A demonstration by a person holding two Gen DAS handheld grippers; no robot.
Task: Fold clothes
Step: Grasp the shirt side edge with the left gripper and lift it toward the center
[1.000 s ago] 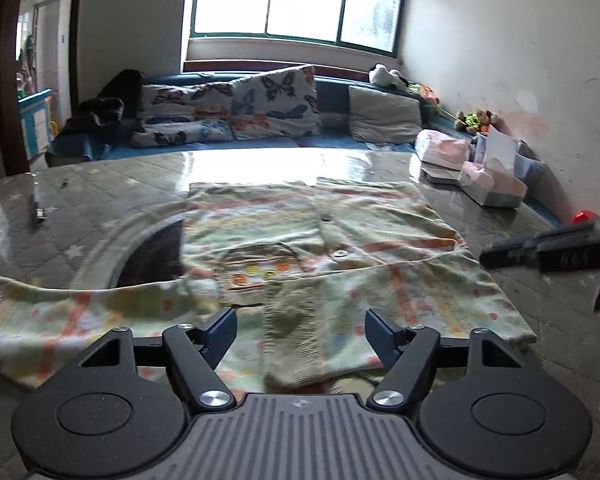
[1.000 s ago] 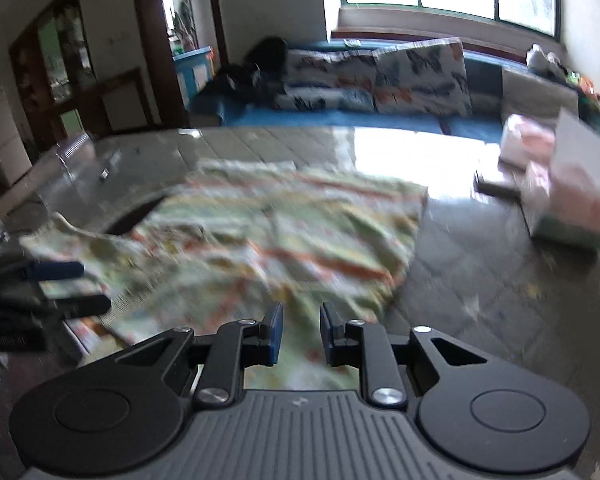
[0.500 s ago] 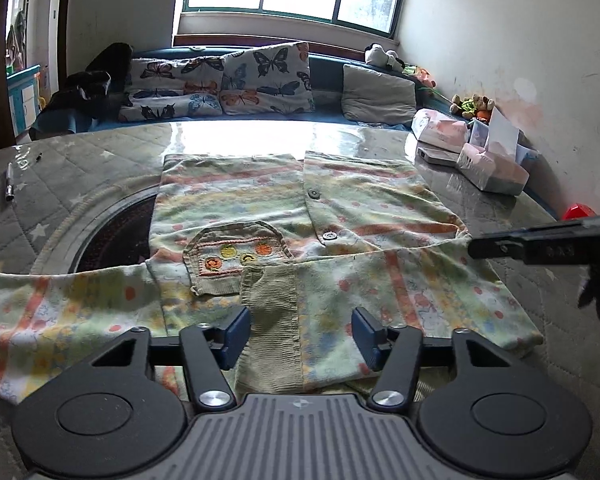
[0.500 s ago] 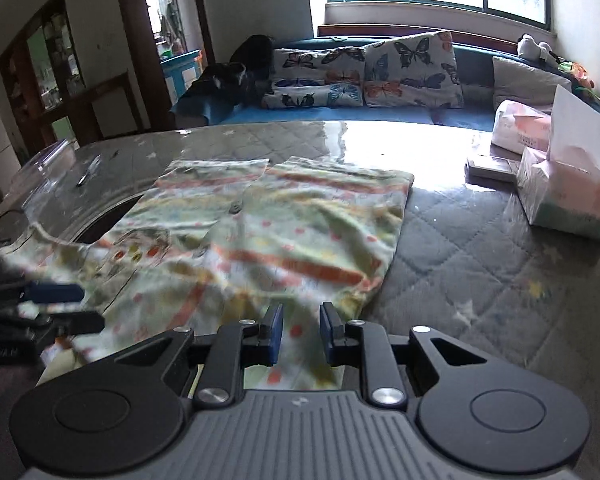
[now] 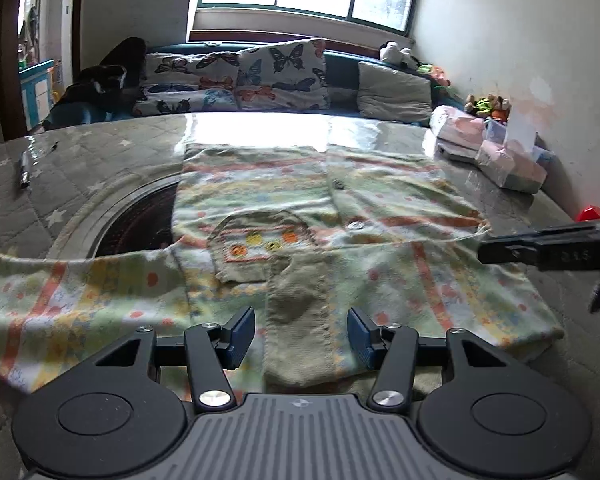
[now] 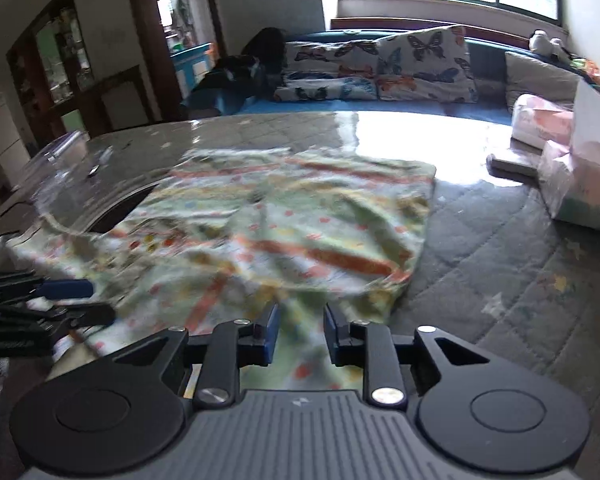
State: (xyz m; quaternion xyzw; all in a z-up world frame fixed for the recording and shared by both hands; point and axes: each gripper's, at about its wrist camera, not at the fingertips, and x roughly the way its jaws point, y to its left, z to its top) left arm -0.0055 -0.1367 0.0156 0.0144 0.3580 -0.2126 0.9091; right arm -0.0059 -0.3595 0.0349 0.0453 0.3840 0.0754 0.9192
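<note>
knit fabric: a pastel cardigan (image 5: 340,216) with orange stripes and dots is spread face up on the quilted bench (image 5: 100,148), part of it lying over a dark round opening (image 5: 140,220) in the bench top.
right sleeve: it is laid across the chest, its ribbed cuff (image 5: 296,304) ending near the middle of the near edge, just ahead of the left claw.
left sleeve: it is stretched out sideways to the left (image 5: 60,300), not yet folded in.
left claw (image 5: 301,330): its jaws have been closed in from a wider gap than a second ago, and are now held half apart with the cuff between them; the blue pads are not seen pressing on the cloth, so nothing is gripped.
right claw (image 6: 298,336): its jaws have just been opened a little from a narrow gap; patterned cloth is seen under them, but no pinch is visible.
meaning for the task: the right sleeve appears to have been released in place, so one sleeve fold is judged done.
remaining: the left sleeve and the body fold are judged outstanding.
bystanders: tissue packs (image 5: 512,160) are left untouched at the right of the bench.
</note>
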